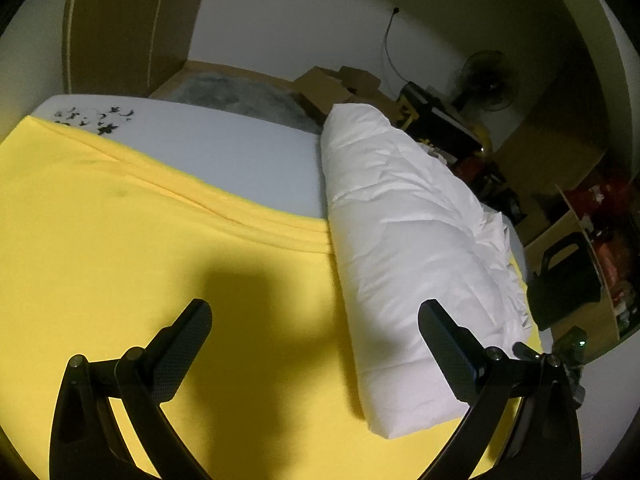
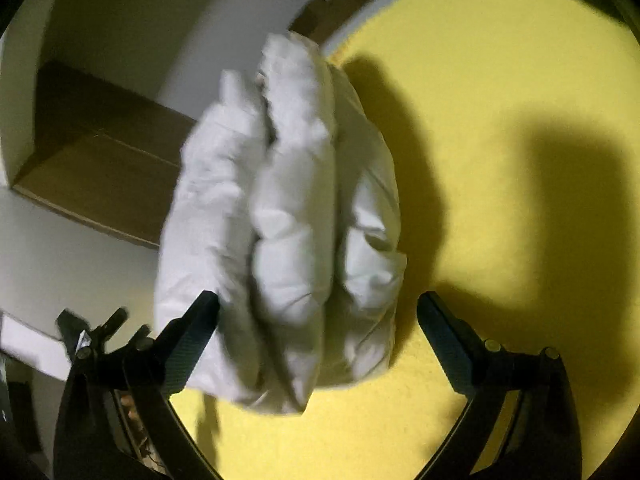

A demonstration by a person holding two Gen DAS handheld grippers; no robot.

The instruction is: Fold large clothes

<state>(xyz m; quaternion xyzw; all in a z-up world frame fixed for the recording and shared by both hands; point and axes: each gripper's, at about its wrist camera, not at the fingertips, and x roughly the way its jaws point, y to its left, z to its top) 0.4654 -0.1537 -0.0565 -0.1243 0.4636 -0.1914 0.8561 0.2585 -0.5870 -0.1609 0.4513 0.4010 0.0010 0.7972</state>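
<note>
- Left tool: fingers spread wide, gripping nothing; it hovers over the yellow sheet on the bed.
- White padded garment (puffy, prob. a down jacket): lies on the sheet as a long folded bundle, at 2 o'clock from the left tool. Near end sits just beside that tool's right finger; can't tell if touching.
- Right tool: also released, fingers either side of the bundle's near end, not clamped. This view is blurred.
- Step, my read: lengthwise folds look done; final fold in half pending.
- Next: right tool clamps near end w/ all layers, carries it toward 12 o'clock; left tool pins the middle.
</note>
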